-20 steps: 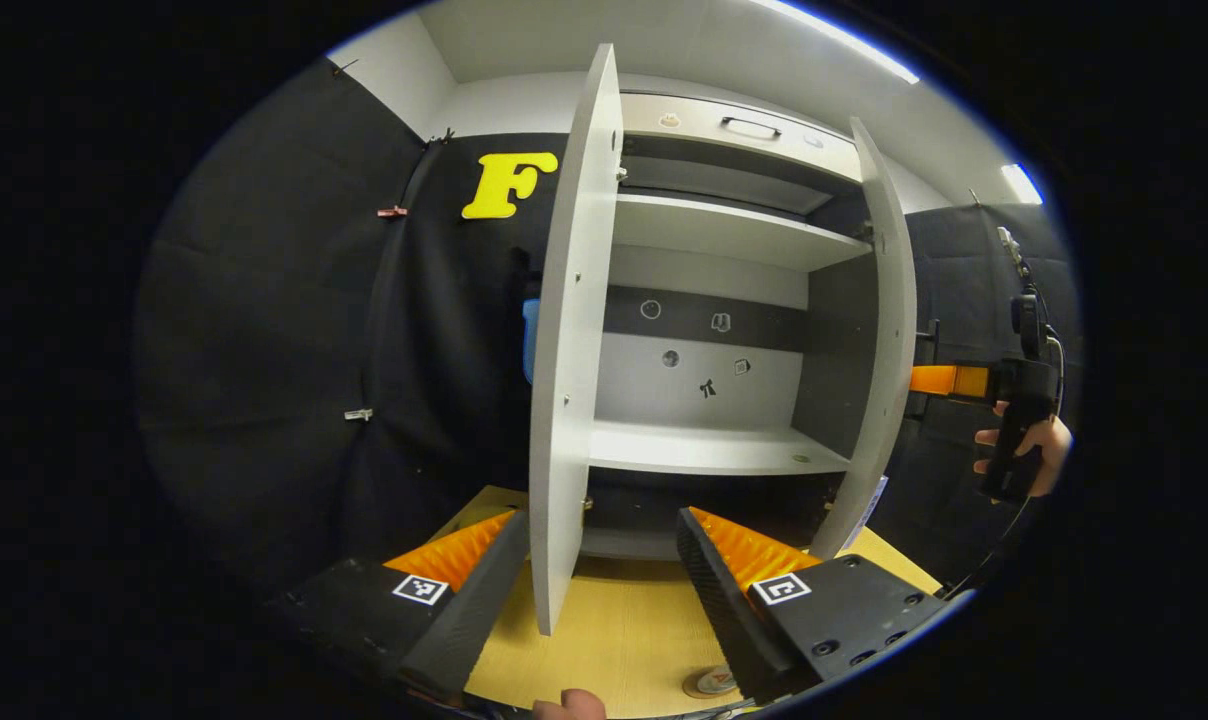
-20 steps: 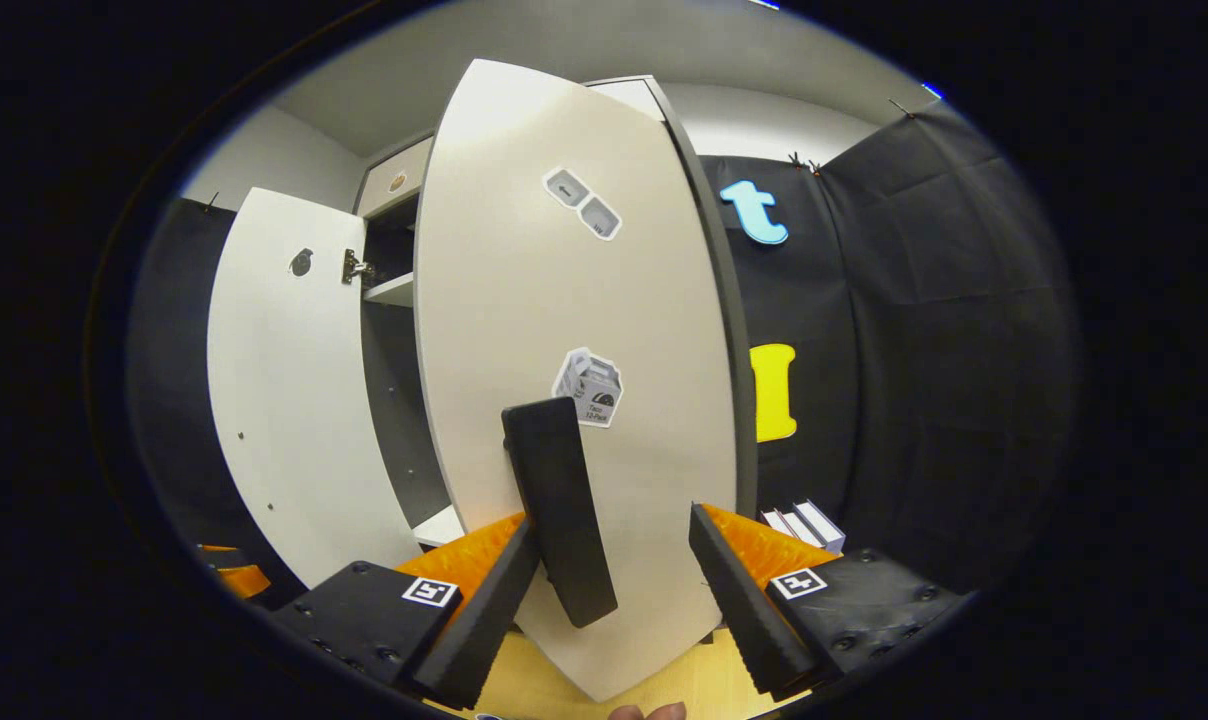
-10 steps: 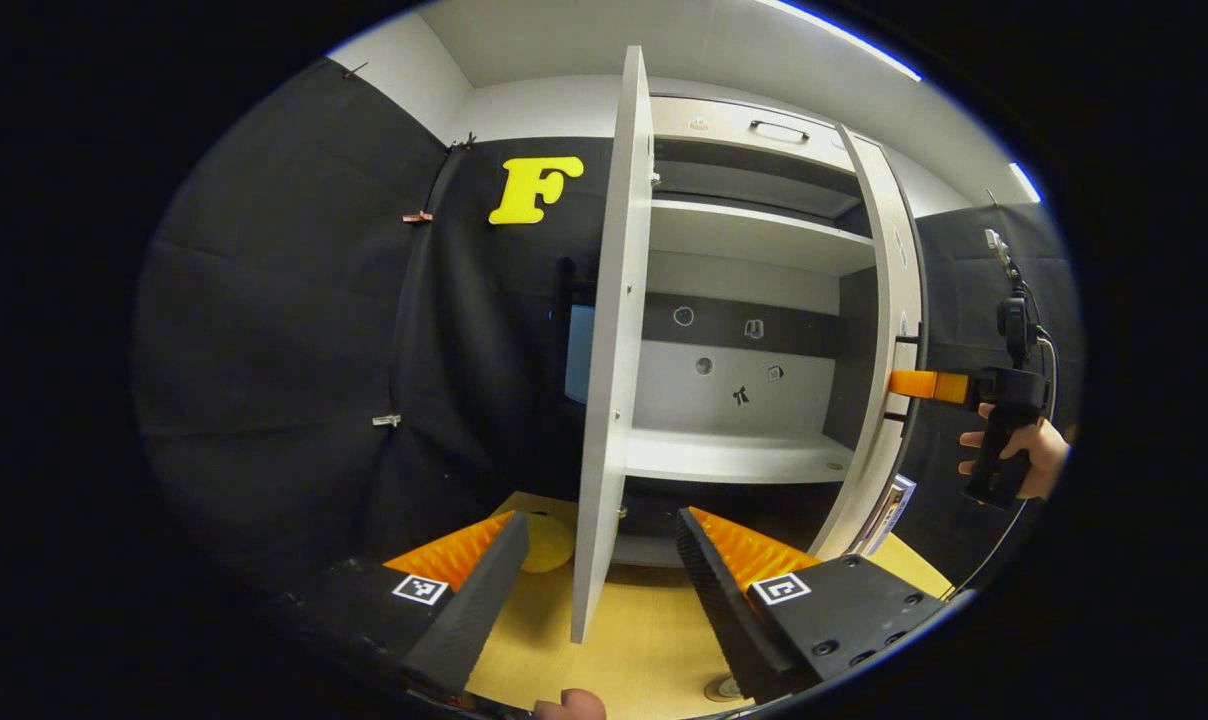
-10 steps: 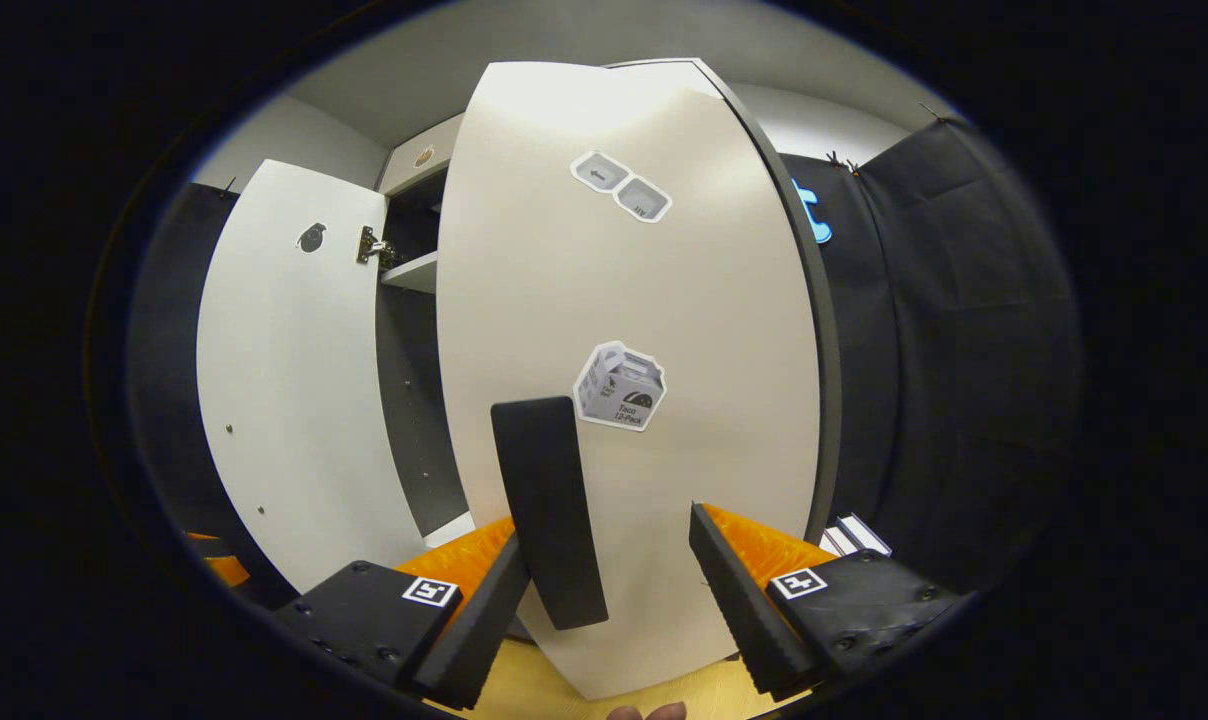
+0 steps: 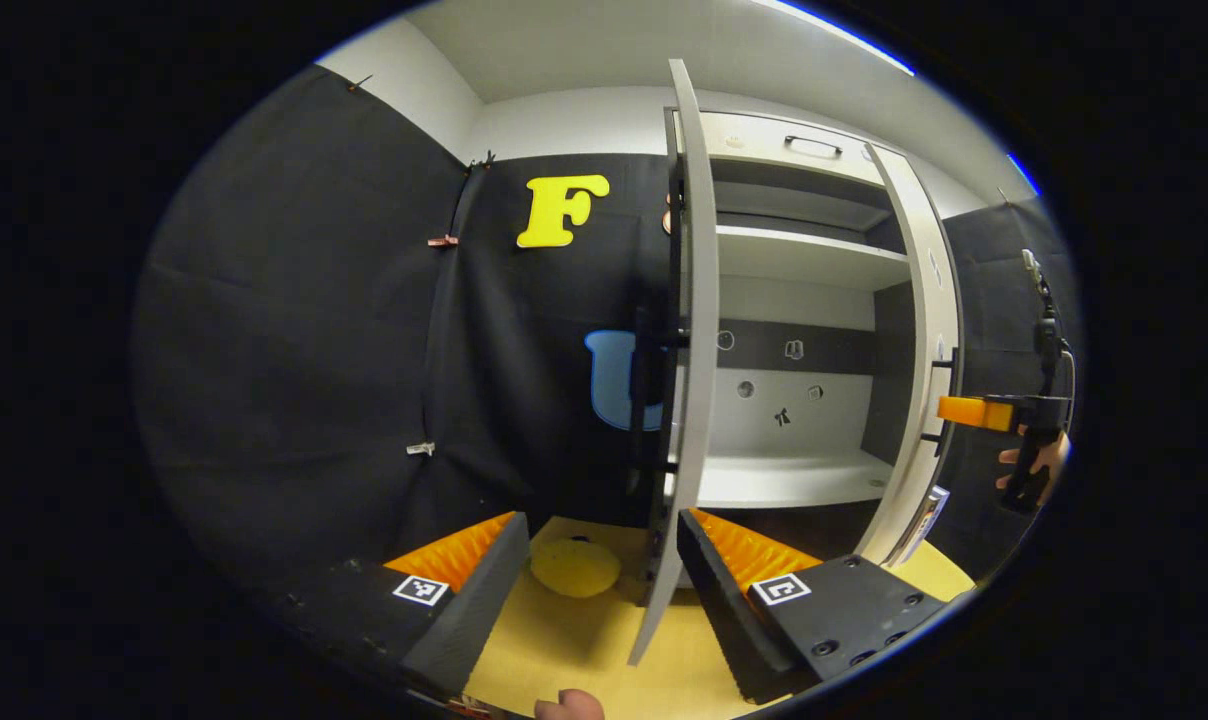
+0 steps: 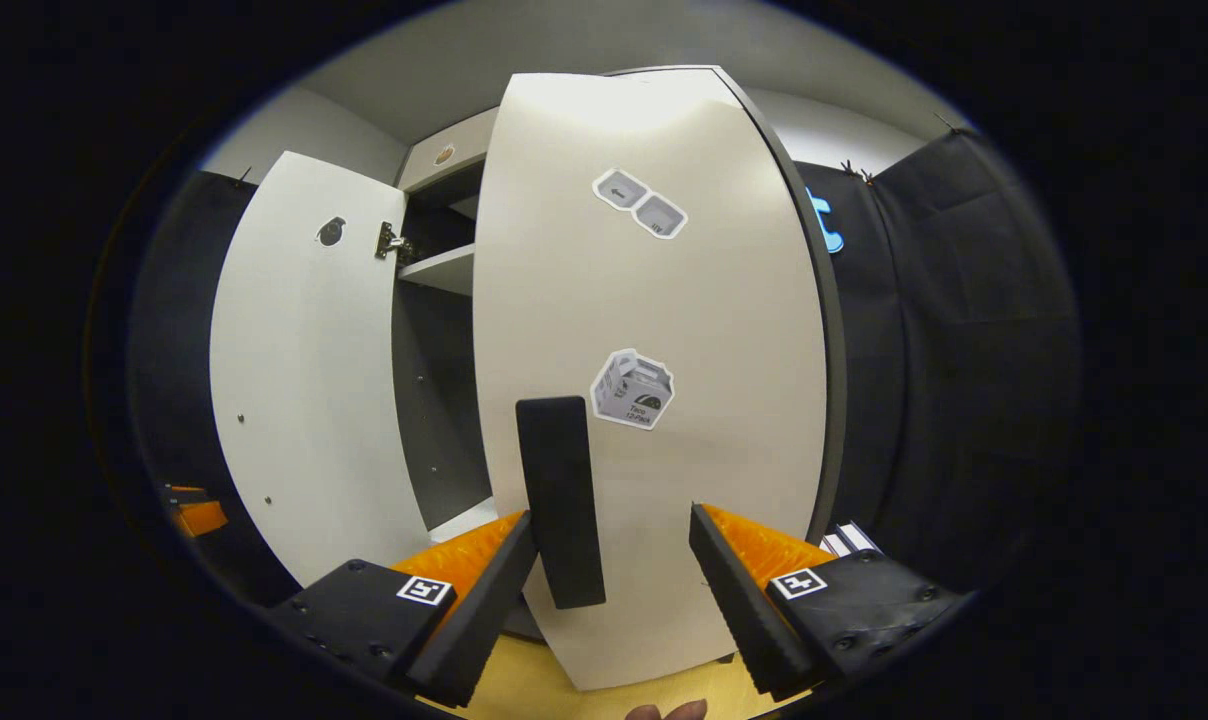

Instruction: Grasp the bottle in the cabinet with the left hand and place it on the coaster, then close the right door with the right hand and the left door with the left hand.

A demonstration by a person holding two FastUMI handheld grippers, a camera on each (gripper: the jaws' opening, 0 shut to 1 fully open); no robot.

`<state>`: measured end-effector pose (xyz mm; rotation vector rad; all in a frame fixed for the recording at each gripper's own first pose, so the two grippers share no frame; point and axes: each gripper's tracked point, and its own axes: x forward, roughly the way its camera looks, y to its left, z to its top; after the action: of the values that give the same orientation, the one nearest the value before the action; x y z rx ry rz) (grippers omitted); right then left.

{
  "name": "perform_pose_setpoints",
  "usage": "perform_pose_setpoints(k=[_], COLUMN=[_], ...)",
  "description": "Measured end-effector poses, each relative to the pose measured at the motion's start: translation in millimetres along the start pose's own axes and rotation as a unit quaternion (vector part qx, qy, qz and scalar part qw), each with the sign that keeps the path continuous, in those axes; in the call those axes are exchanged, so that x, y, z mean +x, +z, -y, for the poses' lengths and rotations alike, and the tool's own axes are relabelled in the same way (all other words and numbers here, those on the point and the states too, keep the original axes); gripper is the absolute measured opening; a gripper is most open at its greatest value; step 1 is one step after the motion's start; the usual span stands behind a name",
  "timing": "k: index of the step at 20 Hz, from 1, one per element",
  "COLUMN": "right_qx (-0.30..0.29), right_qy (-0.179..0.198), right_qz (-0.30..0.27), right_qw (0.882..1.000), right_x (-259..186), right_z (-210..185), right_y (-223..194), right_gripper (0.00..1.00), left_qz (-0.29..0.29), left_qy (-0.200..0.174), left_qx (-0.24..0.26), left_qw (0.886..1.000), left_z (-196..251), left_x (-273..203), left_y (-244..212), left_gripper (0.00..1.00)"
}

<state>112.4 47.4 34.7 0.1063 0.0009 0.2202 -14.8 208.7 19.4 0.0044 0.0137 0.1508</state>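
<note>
The cabinet's left door [image 5: 686, 300] stands edge-on in the left gripper view, its lower end running down between the fingers of my open left gripper [image 5: 601, 520], close to the right finger. The right door [image 5: 914, 350] is nearly closed; my right gripper [image 5: 964, 410] and the hand holding it are just outside it. In the right gripper view the right door's outer face [image 6: 654, 300] is close ahead. Its black handle [image 6: 561, 500] stands between the fingers of my open right gripper [image 6: 612, 520], beside the left finger. The left door's inner face [image 6: 304, 370] hangs open at left.
The cabinet shelves [image 5: 784, 480] are bare, with small stickers on the back wall. A yellow round flat thing [image 5: 574, 567] lies on the wooden table [image 5: 584, 640] left of the left door. White books [image 6: 849, 540] stand right of the cabinet. Black cloth walls surround it.
The right door has swung further toward closed under the right gripper. The left gripper has shifted left around the left door, which now shows edge-on; the yellow thing has come into view.
</note>
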Motion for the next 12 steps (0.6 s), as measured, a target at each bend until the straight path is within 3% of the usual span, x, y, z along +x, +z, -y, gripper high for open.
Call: perform_pose_setpoints(k=[7, 12], right_qx=[0.005, -0.021], right_qy=[-0.030, -0.046], right_qz=[0.000, -0.002], right_qw=[1.000, 0.999], right_x=[-29.6, -47.0], right_z=[18.0, 30.8], right_y=[3.0, 3.4], right_gripper=[0.99, 0.98], left_qz=[0.018, 0.032], left_qy=[-0.003, 0.000], left_qx=[0.001, 0.021], left_qw=[1.000, 0.999], left_z=[-6.8, 3.9], left_x=[46.1, 53.1], left_y=[33.0, 43.3], left_gripper=[0.94, 0.93])
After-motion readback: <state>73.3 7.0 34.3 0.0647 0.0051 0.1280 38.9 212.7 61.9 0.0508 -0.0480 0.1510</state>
